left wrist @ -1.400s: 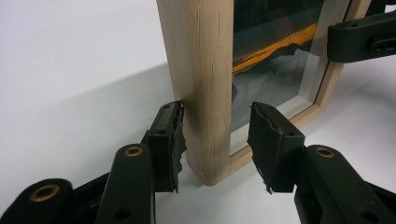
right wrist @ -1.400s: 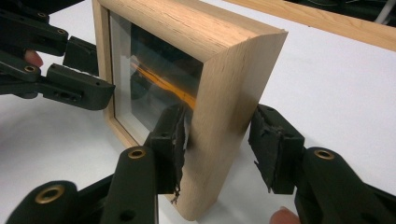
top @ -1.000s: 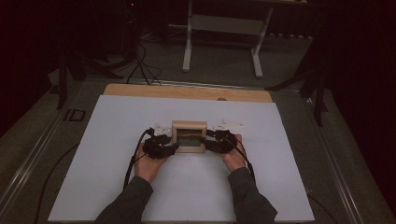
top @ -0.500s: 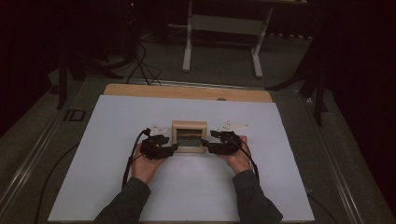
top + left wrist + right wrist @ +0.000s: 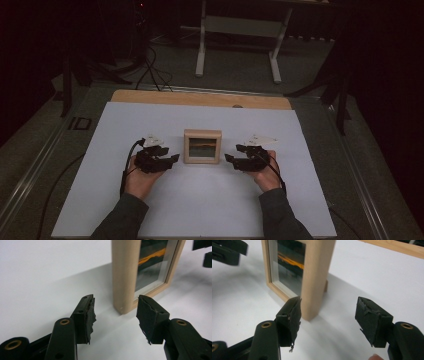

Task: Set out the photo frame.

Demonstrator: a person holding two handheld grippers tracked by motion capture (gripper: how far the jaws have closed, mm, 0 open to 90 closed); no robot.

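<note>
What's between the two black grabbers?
The wooden picture frame stands between the left gripper and right gripper, seen in the high view.

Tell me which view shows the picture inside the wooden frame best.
The left gripper view: the wooden frame stands close, its glass front showing a dark picture with an orange streak. The right gripper view shows the same front, at a steeper angle. The high view shows the whole frame, small and dim.

A small square picture frame of pale wood (image 5: 202,146) stands upright near the middle of the white counter (image 5: 200,215), its glazed front facing the person, a dark picture with an orange streak behind the glass.
</note>
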